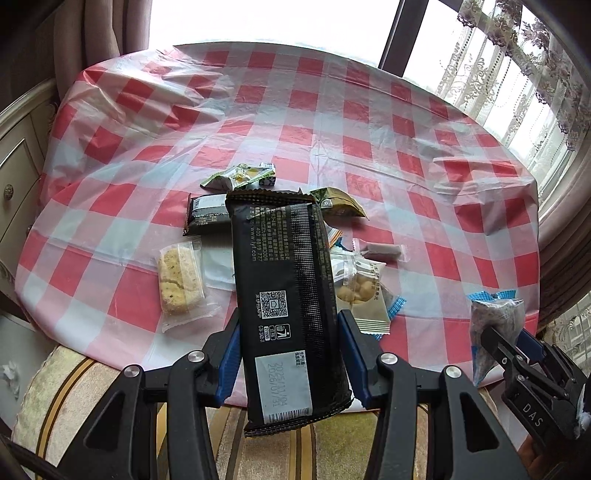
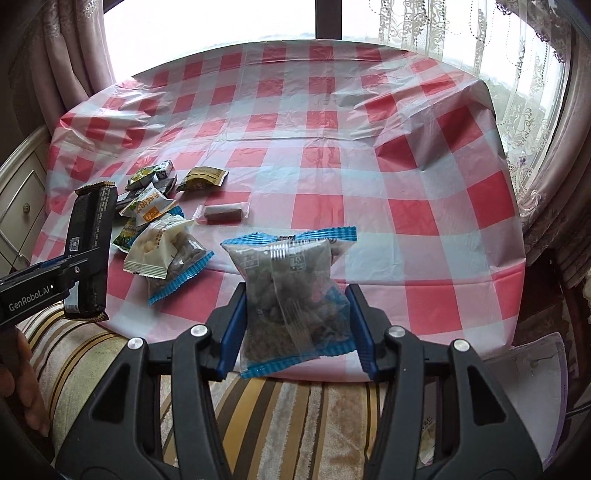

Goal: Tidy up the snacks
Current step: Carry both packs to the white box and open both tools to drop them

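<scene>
My left gripper (image 1: 290, 350) is shut on a long black snack packet (image 1: 284, 288), held above the near table edge; it also shows in the right wrist view (image 2: 90, 251). My right gripper (image 2: 295, 328) is shut on a clear packet with blue edges (image 2: 291, 291), holding dark pieces, also seen in the left wrist view (image 1: 495, 325). A pile of small snacks (image 2: 159, 221) lies on the red-and-white checked tablecloth (image 2: 332, 147): a biscuit in clear wrap (image 1: 179, 282), a white nut packet (image 1: 360, 291), a small brown bar (image 2: 223, 214), green packets (image 1: 242, 175).
A striped cushioned seat (image 2: 280, 406) sits below the near table edge. A cream drawer cabinet (image 1: 14, 177) stands at the left. Windows with lace curtains (image 2: 443, 33) are behind the table. The cloth is wrinkled at the far right corner (image 2: 424, 110).
</scene>
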Motion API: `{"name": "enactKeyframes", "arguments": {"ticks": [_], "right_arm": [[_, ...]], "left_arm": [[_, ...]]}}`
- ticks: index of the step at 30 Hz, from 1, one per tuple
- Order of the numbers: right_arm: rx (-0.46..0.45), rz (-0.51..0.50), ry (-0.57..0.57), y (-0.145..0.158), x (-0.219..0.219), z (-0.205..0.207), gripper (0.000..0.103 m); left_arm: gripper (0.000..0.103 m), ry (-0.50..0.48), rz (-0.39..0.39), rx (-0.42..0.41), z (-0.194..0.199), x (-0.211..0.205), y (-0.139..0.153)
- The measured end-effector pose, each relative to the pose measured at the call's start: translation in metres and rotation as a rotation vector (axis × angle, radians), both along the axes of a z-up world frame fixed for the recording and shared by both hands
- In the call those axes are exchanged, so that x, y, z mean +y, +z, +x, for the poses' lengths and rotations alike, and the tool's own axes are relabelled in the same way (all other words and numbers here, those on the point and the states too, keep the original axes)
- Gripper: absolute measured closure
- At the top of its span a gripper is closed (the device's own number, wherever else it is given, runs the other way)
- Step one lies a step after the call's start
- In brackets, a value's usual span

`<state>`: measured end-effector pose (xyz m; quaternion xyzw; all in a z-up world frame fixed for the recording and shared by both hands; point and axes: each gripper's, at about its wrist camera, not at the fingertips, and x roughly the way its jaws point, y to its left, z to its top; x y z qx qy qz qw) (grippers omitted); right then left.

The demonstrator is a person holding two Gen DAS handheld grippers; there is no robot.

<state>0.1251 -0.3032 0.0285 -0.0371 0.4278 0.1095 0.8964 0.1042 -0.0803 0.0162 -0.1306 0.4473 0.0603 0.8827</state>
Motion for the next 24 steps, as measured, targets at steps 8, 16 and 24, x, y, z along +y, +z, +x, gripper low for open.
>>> {"name": "enactKeyframes", "arguments": {"ticks": [8,16,24], "right_arm": [[0.01,0.015,-0.06,0.001,-0.031,-0.02,0.048],[0.026,0.016,-0.128,-0.003,-0.065,-0.038,0.048],[0.06,0.013,-0.232,-0.012,-0.109,-0.058,0.048]], "left_arm": [[0.053,-0.093,0.025,-0.009,-0.005,-0.034,0.01],[0.053,-0.189,0.038,-0.004,-0.009,-0.074,0.016],[0.053,-0.336,0.009,0.017,-0.015,-0.124,0.015]]}}
